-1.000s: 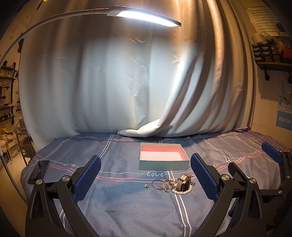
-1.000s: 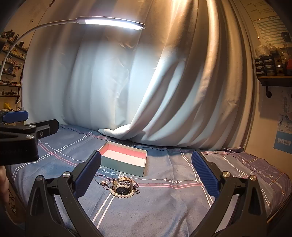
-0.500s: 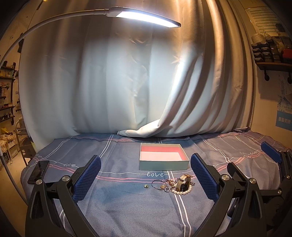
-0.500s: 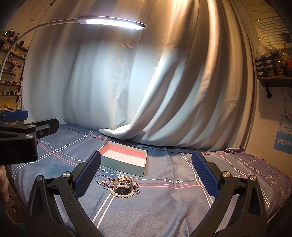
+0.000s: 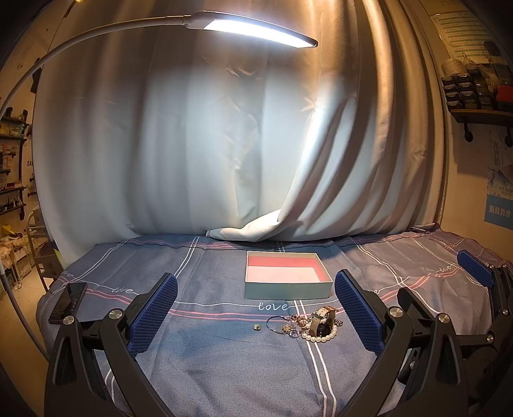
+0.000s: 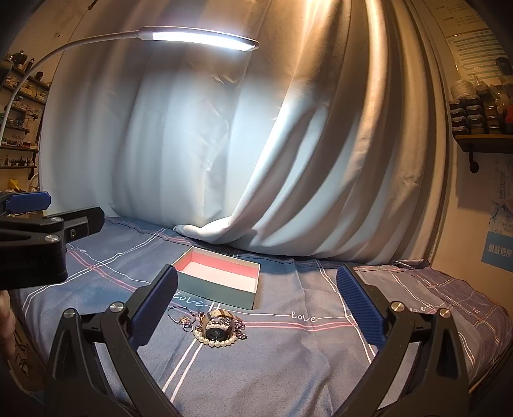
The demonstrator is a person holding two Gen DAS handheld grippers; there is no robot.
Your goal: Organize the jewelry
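A heap of jewelry (image 5: 315, 324) lies on the blue bedsheet: a pearl bracelet (image 5: 320, 336), a wristwatch (image 5: 320, 320), chains, and a thin ring (image 5: 276, 324). A small stud (image 5: 256, 327) lies apart to its left. Behind it stands an open teal box (image 5: 286, 277) with a pink and white inside. The heap (image 6: 214, 327) and box (image 6: 221, 279) also show in the right wrist view. My left gripper (image 5: 256, 312) is open and empty, hovering before the heap. My right gripper (image 6: 256, 308) is open and empty, above the heap's near right.
A black phone (image 5: 68, 302) lies at the bed's left edge. A white curtain (image 5: 240, 144) hangs behind the box, its hem pooling on the sheet. A lamp head (image 5: 253, 29) arches overhead. Shelves stand at far left and right.
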